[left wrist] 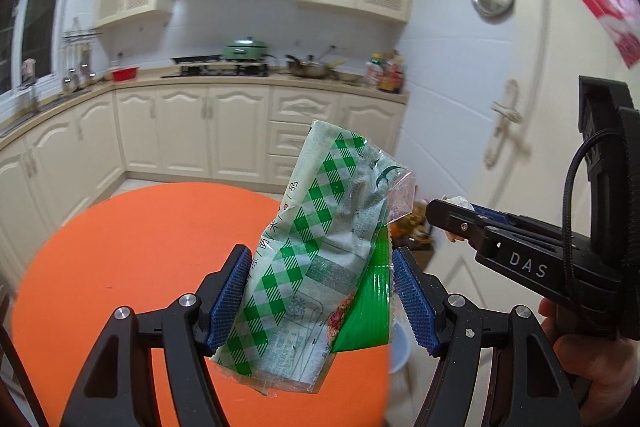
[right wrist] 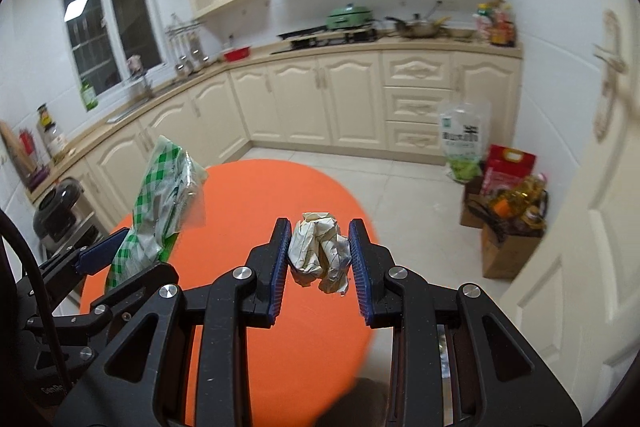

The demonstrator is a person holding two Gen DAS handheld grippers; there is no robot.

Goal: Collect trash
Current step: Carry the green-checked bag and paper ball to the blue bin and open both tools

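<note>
Above the round orange table (left wrist: 132, 247), the left gripper (left wrist: 320, 297) was clenched on a crinkled plastic food wrapper printed with green-and-white checks (left wrist: 320, 251), its blue ribbed pads (left wrist: 230, 295) pressing the lower half while the top stood up, tilted. Just to its right, the right gripper (right wrist: 319, 253) pinched a crumpled ball of off-white paper (right wrist: 318, 253) between its pads, held over the table's far edge. Cream kitchen cabinets (right wrist: 332, 99) lined the walls behind, and brown paper bags of groceries (right wrist: 508, 227) sat on the floor by the white door (right wrist: 580, 187).

Glossy crinkled plastic wrapper (left wrist: 320, 251); matt crumpled paper ball (right wrist: 319, 251); ribbed blue rubbery pads (left wrist: 412, 301); smooth orange tabletop (left wrist: 132, 251).
</note>
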